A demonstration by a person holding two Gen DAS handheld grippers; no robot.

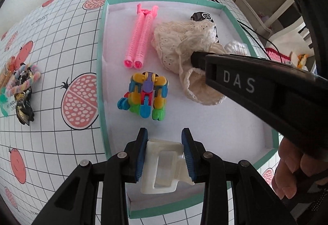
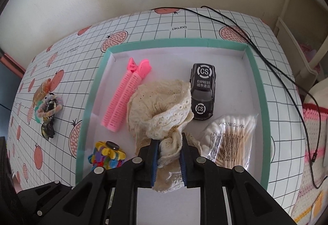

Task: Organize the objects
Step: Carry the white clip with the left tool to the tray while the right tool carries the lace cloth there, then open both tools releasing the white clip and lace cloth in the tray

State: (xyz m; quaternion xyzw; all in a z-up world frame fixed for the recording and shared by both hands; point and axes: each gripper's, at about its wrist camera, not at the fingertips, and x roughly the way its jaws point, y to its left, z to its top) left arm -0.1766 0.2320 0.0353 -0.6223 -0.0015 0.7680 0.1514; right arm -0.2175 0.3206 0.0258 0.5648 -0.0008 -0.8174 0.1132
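A shallow white tray with a teal rim lies on the patterned table. Inside it are pink hair rollers, a multicoloured block toy, a black toy car and a bag of cotton swabs. My left gripper is shut on a white plastic clip above the tray's near end. My right gripper is shut on a cream lace cloth that drapes over the tray's middle.
A bundle of hair ties and a black-gold clip lies on the table left of the tray. A black cable runs across the far right of the table. A hand holds the right gripper's handle.
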